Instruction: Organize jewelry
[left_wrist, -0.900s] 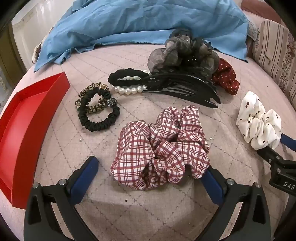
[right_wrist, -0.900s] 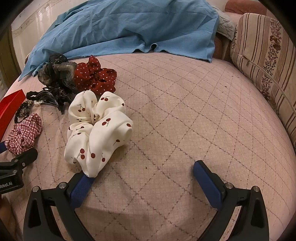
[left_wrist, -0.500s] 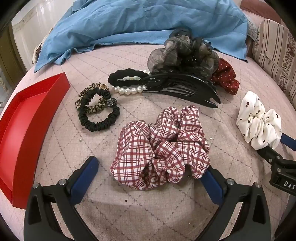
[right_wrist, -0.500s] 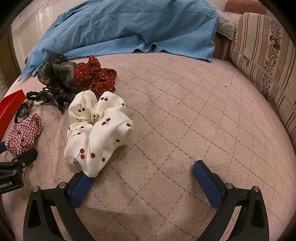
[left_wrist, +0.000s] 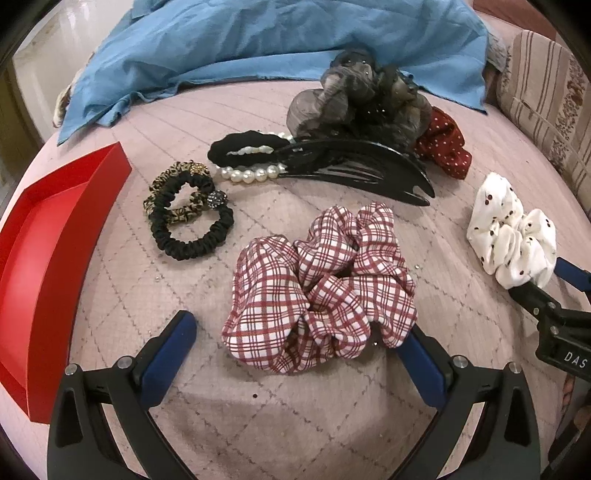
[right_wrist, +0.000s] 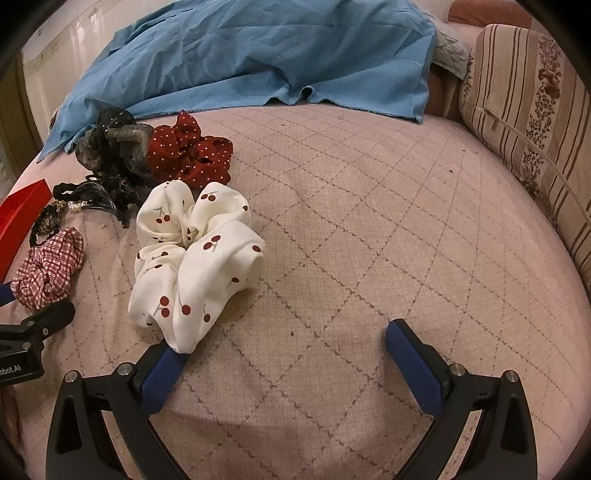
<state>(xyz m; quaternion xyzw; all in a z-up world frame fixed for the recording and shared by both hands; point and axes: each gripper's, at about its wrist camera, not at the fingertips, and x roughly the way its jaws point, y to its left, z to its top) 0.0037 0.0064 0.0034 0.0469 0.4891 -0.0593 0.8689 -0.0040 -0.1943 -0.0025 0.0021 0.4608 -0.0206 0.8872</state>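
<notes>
A red plaid scrunchie (left_wrist: 317, 291) lies on the pink quilted bed just ahead of my open left gripper (left_wrist: 299, 343); its right finger touches the scrunchie's edge. A white cherry-print scrunchie (right_wrist: 192, 258) lies ahead of my open right gripper (right_wrist: 284, 350), its lower tip resting on the left finger. Further back in the left wrist view are a black hair tie (left_wrist: 192, 236) with a leopard one, a pearl band (left_wrist: 251, 173), a black claw clip (left_wrist: 354, 170), a grey organza scrunchie (left_wrist: 354, 99) and a dark red dotted scrunchie (left_wrist: 443, 144). A red tray (left_wrist: 48, 251) stands at the left.
A blue cloth (left_wrist: 280, 40) lies bunched across the back of the bed. A striped floral cushion (right_wrist: 532, 122) stands along the right side. The pink bedcover (right_wrist: 388, 221) stretches right of the cherry scrunchie.
</notes>
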